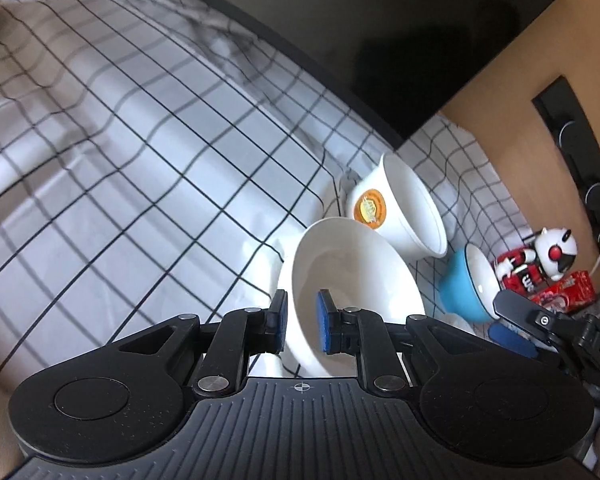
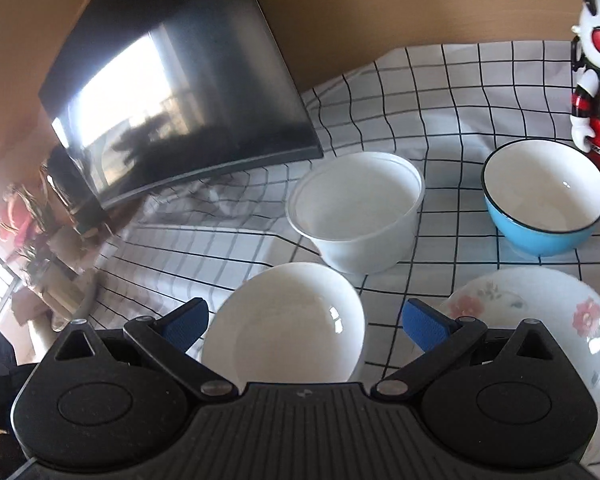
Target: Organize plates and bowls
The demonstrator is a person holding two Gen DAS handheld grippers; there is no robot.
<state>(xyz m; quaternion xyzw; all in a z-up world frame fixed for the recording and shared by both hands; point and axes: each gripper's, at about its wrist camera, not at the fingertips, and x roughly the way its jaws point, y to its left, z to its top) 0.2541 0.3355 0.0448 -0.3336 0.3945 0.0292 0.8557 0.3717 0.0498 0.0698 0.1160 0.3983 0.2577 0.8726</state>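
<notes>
My left gripper [image 1: 302,322] is shut on the rim of a plain white bowl [image 1: 352,280], which tilts above the checked tablecloth [image 1: 140,140]. Behind it stands a white tub with an orange logo [image 1: 404,216], and to the right a blue bowl [image 1: 466,288]. My right gripper [image 2: 304,326] is open wide. In its view the same white bowl [image 2: 300,320] lies between its blue pads [image 2: 424,326], which do not touch it. The white tub [image 2: 360,220], the blue bowl [image 2: 544,200] and a floral bowl [image 2: 540,320] stand beyond and to the right.
A dark monitor [image 2: 180,100] stands at the back of the table against a tan wall. A red, white and black toy figure [image 2: 596,72] stands behind the blue bowl, with a red box [image 1: 568,292] near it. A black wall strip [image 1: 580,160] holds round sockets.
</notes>
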